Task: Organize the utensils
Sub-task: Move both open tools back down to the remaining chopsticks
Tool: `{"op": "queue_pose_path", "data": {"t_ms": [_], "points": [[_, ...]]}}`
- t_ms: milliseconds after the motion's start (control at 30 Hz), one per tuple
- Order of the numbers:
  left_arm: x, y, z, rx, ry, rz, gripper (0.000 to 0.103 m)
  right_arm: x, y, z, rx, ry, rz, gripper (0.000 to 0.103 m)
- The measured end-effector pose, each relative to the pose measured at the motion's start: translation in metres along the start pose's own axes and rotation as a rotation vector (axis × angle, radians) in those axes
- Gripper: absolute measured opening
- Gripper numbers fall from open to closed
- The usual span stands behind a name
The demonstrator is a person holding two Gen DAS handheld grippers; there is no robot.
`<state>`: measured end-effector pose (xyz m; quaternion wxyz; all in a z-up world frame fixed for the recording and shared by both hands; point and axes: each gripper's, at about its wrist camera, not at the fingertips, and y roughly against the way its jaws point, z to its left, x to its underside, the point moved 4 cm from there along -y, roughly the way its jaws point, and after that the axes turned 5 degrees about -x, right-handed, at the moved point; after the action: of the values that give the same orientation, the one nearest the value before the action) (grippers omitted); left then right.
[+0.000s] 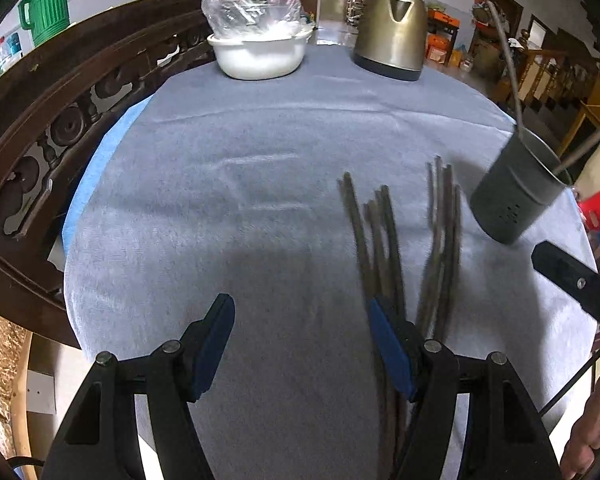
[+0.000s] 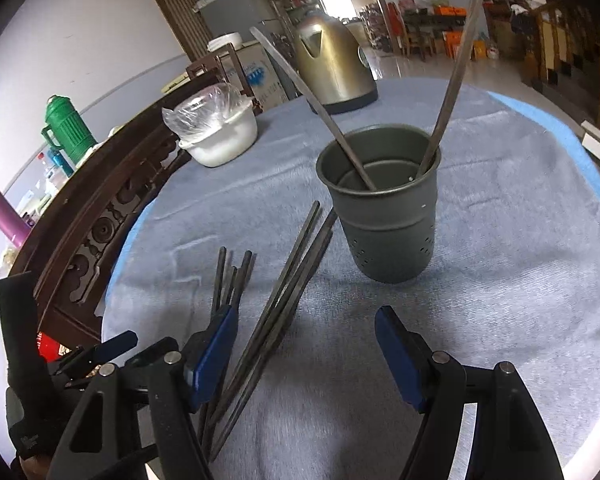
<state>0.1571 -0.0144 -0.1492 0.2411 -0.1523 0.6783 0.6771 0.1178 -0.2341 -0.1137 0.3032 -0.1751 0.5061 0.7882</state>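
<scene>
Blue-padded fingers of the left gripper (image 1: 302, 344) stand wide apart with nothing between them, low over the grey-blue tablecloth (image 1: 220, 200). Its right finger (image 1: 392, 350) sits over the near ends of a bundle of dark chopsticks (image 1: 374, 236); whether it touches them cannot be told. That bundle runs near to far, tips pointing away. Just right of it lies a second bundle (image 1: 444, 232), also lengthwise and fanned slightly at the far ends.

Equally wide apart and holding nothing, the right gripper (image 2: 306, 354) hovers above the cloth, with the second bundle (image 2: 284, 292) running from beneath its left finger (image 2: 212, 350) up and to the right, towards the dark metal holder (image 2: 384, 220). That holder stands upright right of the chopsticks, a tapered cylinder with small holes near its base. Two long, slim metal utensils (image 2: 452, 92) lean in it, handles splayed outward to the left and right.

At the table's far edge stand a white bowl (image 1: 258, 54) holding a crumpled clear plastic bag and a brushed, bronze-coloured kettle (image 1: 394, 30). A carved dark wooden rail (image 1: 60, 120) curves along the left.
</scene>
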Motion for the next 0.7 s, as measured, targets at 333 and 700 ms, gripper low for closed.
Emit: {"op": "queue_pose_path", "data": {"t_ms": [333,700], "points": [[-0.01,-0.018,0.015,-0.01,0.016,0.023,0.07,-0.001,-0.035,0.009,0.019,0.0,0.045,0.074],[-0.041,-0.032,0.026,0.081,0.063,0.037,0.07,0.006,-0.075,0.012,0.056,0.003,0.128,0.037]]}}
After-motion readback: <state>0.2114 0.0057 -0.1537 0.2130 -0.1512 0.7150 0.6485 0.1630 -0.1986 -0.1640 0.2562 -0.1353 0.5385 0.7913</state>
